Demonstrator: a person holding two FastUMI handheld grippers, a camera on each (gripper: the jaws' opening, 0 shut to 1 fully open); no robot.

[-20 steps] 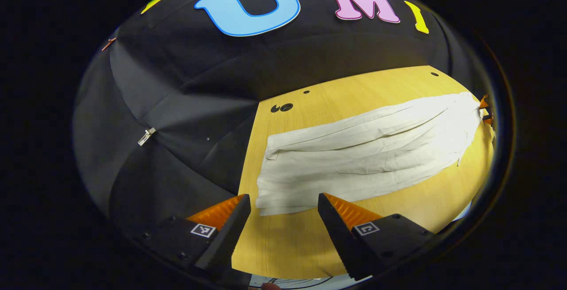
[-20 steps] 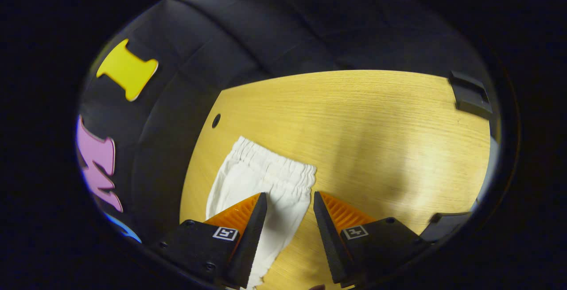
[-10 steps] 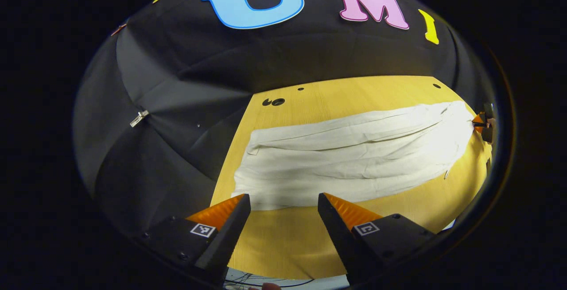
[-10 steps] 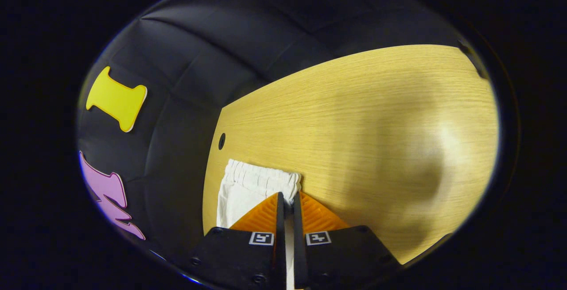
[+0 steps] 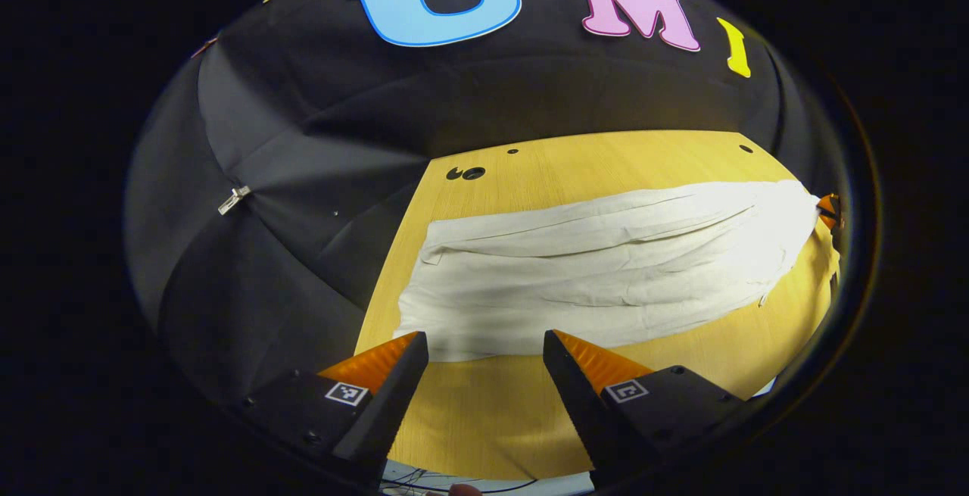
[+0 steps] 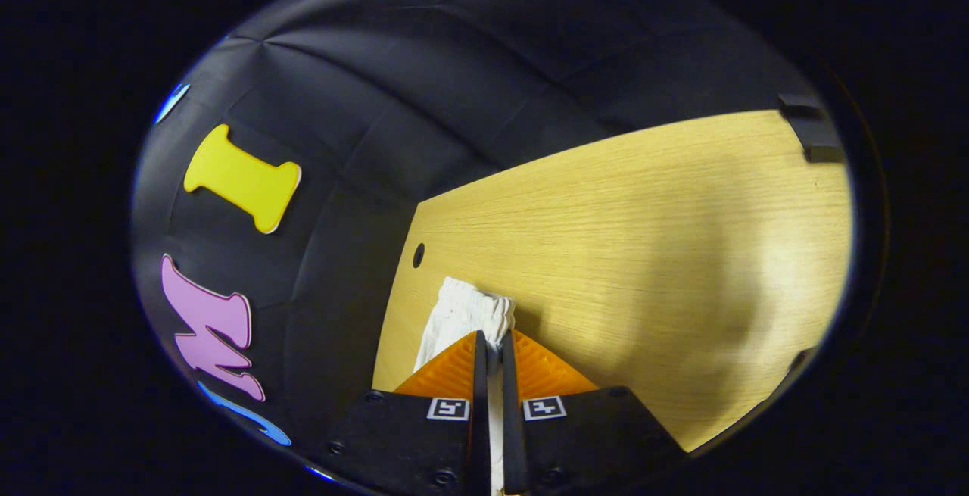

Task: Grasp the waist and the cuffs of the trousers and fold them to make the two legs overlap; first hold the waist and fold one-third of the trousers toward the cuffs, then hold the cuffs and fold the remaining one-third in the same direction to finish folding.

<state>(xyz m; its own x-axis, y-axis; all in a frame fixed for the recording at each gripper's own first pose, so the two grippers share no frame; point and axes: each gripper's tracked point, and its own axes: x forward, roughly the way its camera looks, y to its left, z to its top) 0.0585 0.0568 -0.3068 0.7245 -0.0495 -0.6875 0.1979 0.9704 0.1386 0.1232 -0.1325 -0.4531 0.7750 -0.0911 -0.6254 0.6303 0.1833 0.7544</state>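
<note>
- A light wooden tabletop (image 5: 484,420) fills the lower part of the left gripper view, with black cloth walls behind it. In the right gripper view the same tabletop (image 6: 643,254) stretches away to the right, with a soft shadow across it.
- A pair of pale cream trousers (image 5: 598,269) lies flat and wrinkled on the tabletop, stretched lengthwise along it. The cuff end sits near the tabletop's left edge; the waist end reaches toward the right edge.
- The left gripper (image 5: 484,348) hovers over the near edge of the tabletop with its fingers spread wide. The near hem of the trousers lies just beyond the fingertips, not touching them.
- The right gripper (image 6: 490,341) has its fingers pressed close together, pinching the gathered elastic waist (image 6: 473,310) of the trousers. The bunched waistband pokes out just past the fingertips.
- In the left gripper view, the right gripper (image 5: 829,210) shows small, at the far right end of the trousers.
- Small dark holes (image 5: 465,173) mark the tabletop near its far left corner.
- A dark hole (image 6: 418,255) sits near the tabletop's edge, just beyond the waist.
</note>
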